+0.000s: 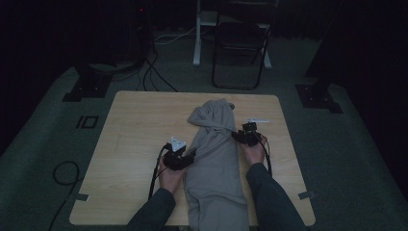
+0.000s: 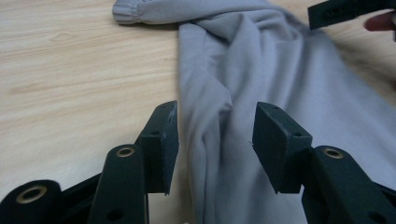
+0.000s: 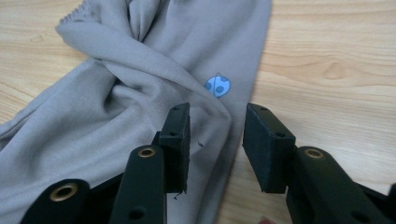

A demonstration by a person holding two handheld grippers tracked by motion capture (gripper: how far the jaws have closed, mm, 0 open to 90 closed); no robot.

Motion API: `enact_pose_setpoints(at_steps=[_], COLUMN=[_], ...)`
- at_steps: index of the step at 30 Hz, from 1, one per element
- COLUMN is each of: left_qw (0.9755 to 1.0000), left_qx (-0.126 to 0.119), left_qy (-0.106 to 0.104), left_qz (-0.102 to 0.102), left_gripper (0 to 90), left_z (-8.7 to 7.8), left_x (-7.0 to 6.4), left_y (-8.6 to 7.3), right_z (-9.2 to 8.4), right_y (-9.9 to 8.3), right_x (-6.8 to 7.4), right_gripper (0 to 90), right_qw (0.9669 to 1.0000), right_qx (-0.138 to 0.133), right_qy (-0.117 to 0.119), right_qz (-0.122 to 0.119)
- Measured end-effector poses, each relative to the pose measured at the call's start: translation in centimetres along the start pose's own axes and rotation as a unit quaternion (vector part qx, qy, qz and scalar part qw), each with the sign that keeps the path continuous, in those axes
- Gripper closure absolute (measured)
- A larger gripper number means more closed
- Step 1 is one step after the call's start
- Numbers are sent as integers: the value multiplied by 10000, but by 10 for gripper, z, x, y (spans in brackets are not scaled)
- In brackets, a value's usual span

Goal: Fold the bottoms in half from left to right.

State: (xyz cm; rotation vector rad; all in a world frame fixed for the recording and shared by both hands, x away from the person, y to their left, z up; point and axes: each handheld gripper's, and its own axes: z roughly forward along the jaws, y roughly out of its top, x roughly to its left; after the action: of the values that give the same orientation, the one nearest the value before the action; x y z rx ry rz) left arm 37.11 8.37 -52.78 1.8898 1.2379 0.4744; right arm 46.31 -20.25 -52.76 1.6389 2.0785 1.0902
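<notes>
We see a grey hooded garment lying in the middle of the wooden bench, folded into a long, narrow strip. Its long axis runs from the near edge of the bench, where the hem hangs over, straight away from us, and the hood end points to the far side. The cloth is a soft, matte knit that bunches in loose ridges; in the left gripper view a ribbed, gathered cuff lies flat on the wood at the top. In the right gripper view a small blue round emblem sits on the fabric near one folded edge, and a sleeve crosses the body as a thick diagonal roll.

Our left gripper rests at the garment's left edge, about midway along it. Its jaws stand apart, released, with a raised fold of cloth between the pads but not pressed by them. Our right gripper sits at the right edge, further up toward the hood. Its jaws are likewise parted and straddle the folded edge without clamping it. The bench is pale, smooth, light-grained wood with rounded corners.
</notes>
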Motion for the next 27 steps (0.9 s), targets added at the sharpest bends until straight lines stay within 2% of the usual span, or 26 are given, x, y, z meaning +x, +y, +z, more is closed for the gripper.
enact_pose_setpoints(at_steps=[1,2,3,4,5,7,9,11,13,14,15,17,21,24,25,27], left_qw=[10000,9999,9998,9996,9995,9993,9990,9985,9983,9979,9979,9980,9977,9978,9978,9979], left_qx=[80,148,192,224,276,332,414,475,461,511,509,526,524,517,517,510], left_qy=[-3,37,95,136,138,152,177,258,323,353,341,277,193,117,117,48], left_qz=[9,35,53,35,-14,-35,-78,-87,-142,-180,-200,-226,-391,-402,-402,-398], left_gripper=[513,514,515,520,522,528,542,582,677,737,786,823,840,840,840,840], left_z=[6,11,15,19,22,28,34,38,38,37,37,33,23,9,9,-6], left_x=[0,-1,-1,-1,0,1,3,5,7,9,10,13,18,18,18,17], left_y=[3,5,7,9,11,13,14,13,13,14,13,11,4,-7,-7,-20], right_z=[3,5,6,5,4,1,-2,-4,0,3,7,7,3,-5,-5,-14], right_y=[1,1,1,1,1,-1,-3,-5,-5,-6,-8,-10,-13,-22,-22,-33], right_x=[0,1,0,-3,-7,-9,-7,-4,-1,1,4,8,16,21,21,28], right_gripper=[732,819,891,900,900,884,735,662,629,636,697,770,827,853,853,864], right_qw=[9999,9994,9985,9979,9976,9971,9984,9991,9997,9998,9994,9991,9976,9972,9972,9965], right_qx=[105,231,283,254,209,181,-20,-207,-153,-21,121,116,292,325,325,363], right_qy=[-38,-223,-464,-599,-616,-670,-528,-321,-136,-206,-309,-349,-426,-366,-366,-281], right_qz=[-54,-140,-116,47,254,301,201,209,140,50,-84,-196,-451,-562,-562,-693])
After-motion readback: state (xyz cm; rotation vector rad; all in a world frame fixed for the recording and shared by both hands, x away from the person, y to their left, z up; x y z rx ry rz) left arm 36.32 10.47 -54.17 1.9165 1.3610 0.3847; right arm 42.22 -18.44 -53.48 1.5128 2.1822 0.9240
